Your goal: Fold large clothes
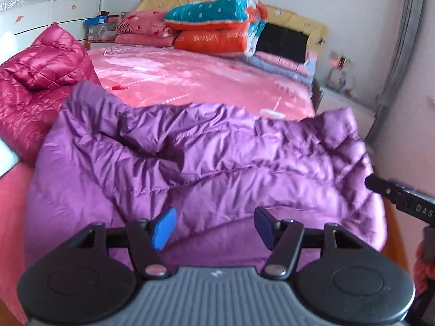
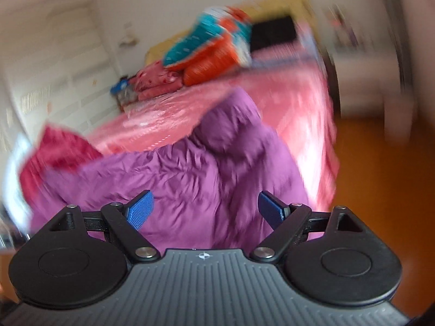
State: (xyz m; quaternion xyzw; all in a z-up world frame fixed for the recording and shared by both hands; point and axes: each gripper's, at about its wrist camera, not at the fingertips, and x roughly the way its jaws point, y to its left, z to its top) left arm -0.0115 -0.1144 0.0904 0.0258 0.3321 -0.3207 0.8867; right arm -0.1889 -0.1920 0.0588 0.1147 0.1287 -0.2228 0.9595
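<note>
On the near end of the bed, the purple down jacket [image 1: 206, 160] lies crumpled and roughly doubled over, its far edge standing up in a puffy ridge and one lobe bulging off to the right (a hood or a sleeve, the blurred right wrist view does not settle which). Both tools hover above it with nothing between their pads: the left tool [image 1: 214, 225] stands moderately parted over the near hem, the right tool [image 2: 205, 212] spread wide over the middle of the fabric. Neither one touches the cloth.

Judging from this, the fold is only half made, and doing it well means taking the ridge at two well-separated points, one per tool, pinching through both layers so the slippery shell does not slide out, then drawing it flat toward the near hem and pressing air out along the quilted seams. A magenta jacket [image 1: 40, 81] rests just to the left, touching the purple one, so the pull should stay clear of it. Beyond them stretches the pink bedspread [image 1: 195, 78], with stacked quilts [image 1: 217, 30] at the headboard
</note>
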